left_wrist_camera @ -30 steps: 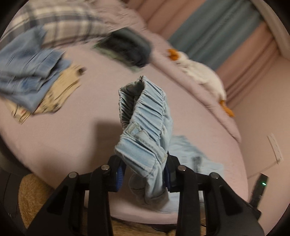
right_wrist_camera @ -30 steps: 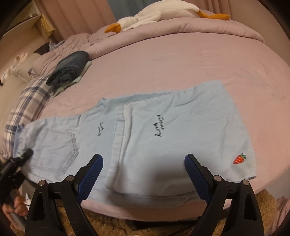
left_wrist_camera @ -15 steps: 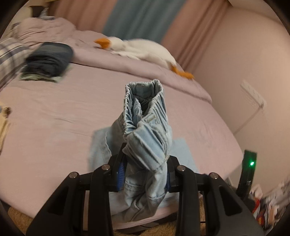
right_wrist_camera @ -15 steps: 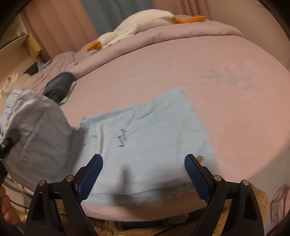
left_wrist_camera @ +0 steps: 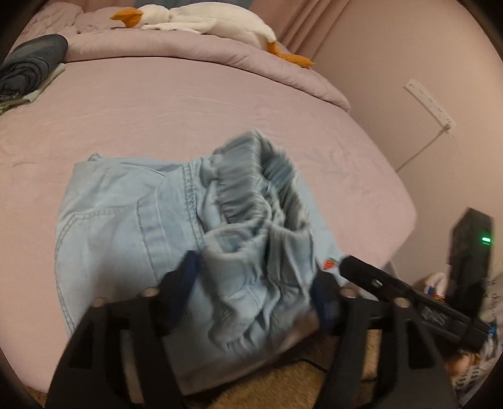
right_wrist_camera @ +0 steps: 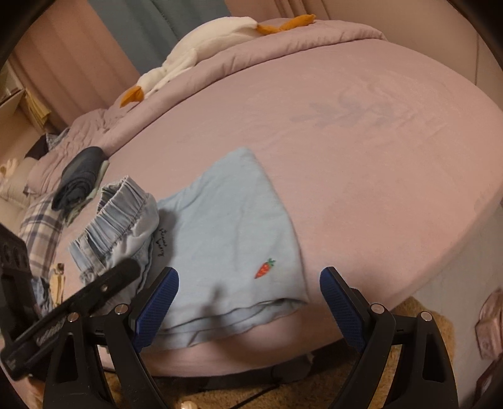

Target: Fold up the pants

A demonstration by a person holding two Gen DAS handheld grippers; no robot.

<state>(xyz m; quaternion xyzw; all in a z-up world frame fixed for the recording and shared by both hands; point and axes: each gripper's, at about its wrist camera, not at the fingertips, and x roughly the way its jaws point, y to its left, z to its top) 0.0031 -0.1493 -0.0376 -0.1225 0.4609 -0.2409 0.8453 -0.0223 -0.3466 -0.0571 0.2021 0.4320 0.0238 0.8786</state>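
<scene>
Light blue denim pants (right_wrist_camera: 226,232) lie folded at the front edge of a pink bed (right_wrist_camera: 361,132), with a small red carrot patch facing up. My left gripper (left_wrist_camera: 256,294) is shut on the bunched elastic waistband (left_wrist_camera: 257,195) and holds it over the folded legs; the waistband also shows in the right wrist view (right_wrist_camera: 122,214). My right gripper (right_wrist_camera: 248,302) is open and empty, just in front of the pants' near hem at the bed edge. One of its fingers (left_wrist_camera: 393,289) shows in the left wrist view.
A dark folded garment (left_wrist_camera: 31,63) lies at the far left of the bed. A white goose plush (left_wrist_camera: 201,19) rests on the rolled duvet at the back. A plaid pillow (right_wrist_camera: 41,226) is at the left. A tan rug (right_wrist_camera: 408,361) lies below the bed edge.
My left gripper has carried the waistband rightward and down over the folded legs. The right gripper stays open and has shifted to the right end of the pants.
</scene>
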